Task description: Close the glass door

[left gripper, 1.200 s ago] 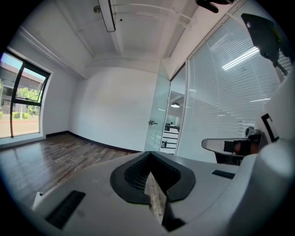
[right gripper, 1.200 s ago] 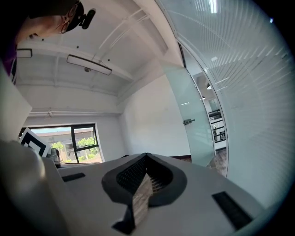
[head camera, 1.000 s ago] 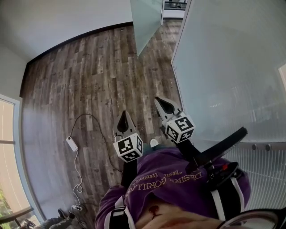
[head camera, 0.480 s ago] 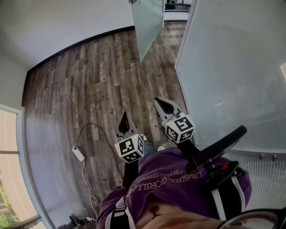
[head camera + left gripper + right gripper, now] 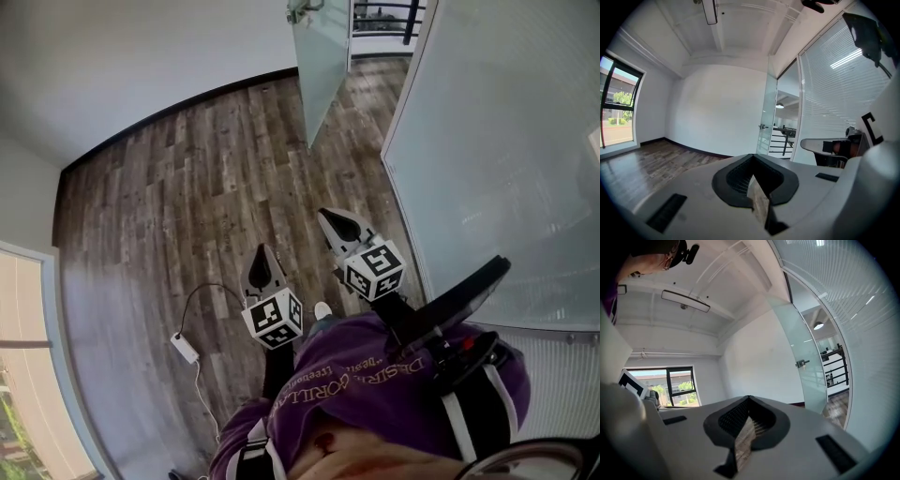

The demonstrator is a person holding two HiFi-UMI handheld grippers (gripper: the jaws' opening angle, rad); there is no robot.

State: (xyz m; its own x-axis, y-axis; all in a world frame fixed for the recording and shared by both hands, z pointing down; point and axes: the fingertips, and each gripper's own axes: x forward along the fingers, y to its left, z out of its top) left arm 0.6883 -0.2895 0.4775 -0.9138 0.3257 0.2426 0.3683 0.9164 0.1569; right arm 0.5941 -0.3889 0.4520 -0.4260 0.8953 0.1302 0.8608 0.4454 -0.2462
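The dark wood-plank floor [image 5: 206,187] runs ahead to the tall frosted glass door [image 5: 323,66], which stands ajar. Well short of that door, the left gripper [image 5: 261,257] and right gripper [image 5: 332,219] have their jaws together and empty. Best to approach squarely and push beside the door's small metal handle [image 5: 302,11].

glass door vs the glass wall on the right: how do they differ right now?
The glass door stands swung open into the room, at an angle to the glass wall, which runs along the right. The door carries a metal handle; the wall shows fine horizontal stripes. The door is the narrower panel. Both are pale translucent glass.
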